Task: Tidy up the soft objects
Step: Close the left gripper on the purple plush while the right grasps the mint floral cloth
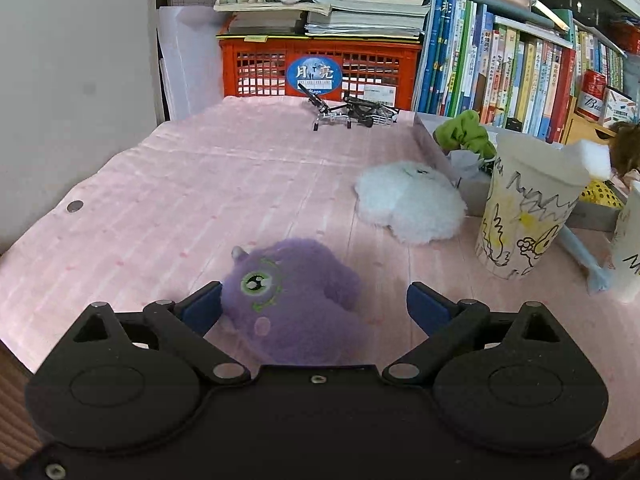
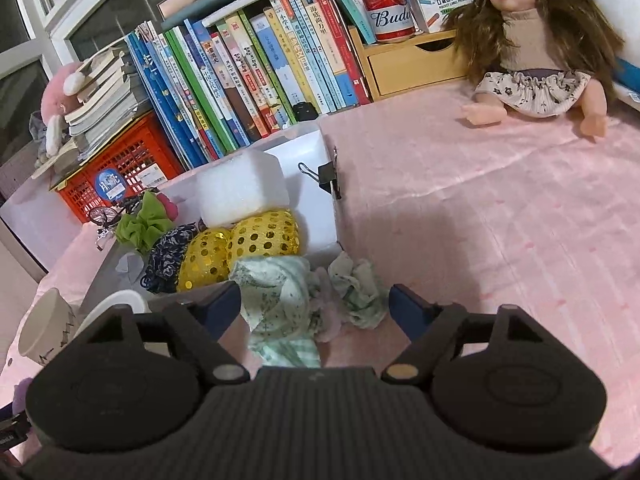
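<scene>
A purple plush toy with a green eye lies on the pink cloth between the fingers of my open left gripper; its left finger pad touches the toy, the right pad is apart. A white fluffy plush lies further right. My right gripper is open over a crumpled pale green patterned cloth, which drapes over the near edge of a white box. The box holds a white foam block, two gold sequin pieces, a dark blue scrunchie and a green scrunchie.
Two drawn-on paper cups stand right of the white plush. A small metal bicycle model and a red crate sit at the back. Books line the back. A doll sits on the cloth at far right.
</scene>
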`<state>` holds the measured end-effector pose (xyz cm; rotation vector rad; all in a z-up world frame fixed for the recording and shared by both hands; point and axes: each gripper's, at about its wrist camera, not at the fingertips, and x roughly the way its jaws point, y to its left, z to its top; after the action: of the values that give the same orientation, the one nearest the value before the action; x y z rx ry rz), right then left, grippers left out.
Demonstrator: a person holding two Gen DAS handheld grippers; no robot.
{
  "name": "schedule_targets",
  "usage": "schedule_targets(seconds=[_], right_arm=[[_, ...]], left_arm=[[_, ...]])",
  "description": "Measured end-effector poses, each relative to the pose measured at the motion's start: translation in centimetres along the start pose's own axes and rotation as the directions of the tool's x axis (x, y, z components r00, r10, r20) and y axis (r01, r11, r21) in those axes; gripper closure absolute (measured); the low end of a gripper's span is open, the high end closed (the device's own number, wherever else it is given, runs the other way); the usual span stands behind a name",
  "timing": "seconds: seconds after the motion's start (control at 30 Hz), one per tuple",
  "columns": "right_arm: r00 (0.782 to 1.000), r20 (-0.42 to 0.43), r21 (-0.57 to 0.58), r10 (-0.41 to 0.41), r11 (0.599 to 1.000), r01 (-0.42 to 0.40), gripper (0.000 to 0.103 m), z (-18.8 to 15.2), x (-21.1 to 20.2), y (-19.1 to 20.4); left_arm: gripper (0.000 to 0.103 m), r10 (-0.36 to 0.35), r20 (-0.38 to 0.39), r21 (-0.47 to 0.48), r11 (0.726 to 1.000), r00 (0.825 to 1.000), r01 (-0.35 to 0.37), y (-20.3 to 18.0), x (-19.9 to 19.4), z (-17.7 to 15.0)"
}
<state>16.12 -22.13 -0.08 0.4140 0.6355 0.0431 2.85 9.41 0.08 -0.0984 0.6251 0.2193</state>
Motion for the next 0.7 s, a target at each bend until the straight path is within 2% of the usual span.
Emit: schedule_targets(seconds=[0.4,0.7], right_arm=[[0.999,-0.01,0.023,0.038,0.999,-0.037,0.033,-0.11,-0.19,-0.04],[0.998,-0.015,0.026,0.063,0.998,-0.063,0.037,-0.41,-0.62,-0.06]], left_arm=[[0.01,-0.005,-0.016,-0.022,1.0,1.0,0.004,0.29,0.66,-0.02],[0.011,-0.001,-0.018,-0.017,1.0,1.0,0.001,0.13,0.82,-0.08]])
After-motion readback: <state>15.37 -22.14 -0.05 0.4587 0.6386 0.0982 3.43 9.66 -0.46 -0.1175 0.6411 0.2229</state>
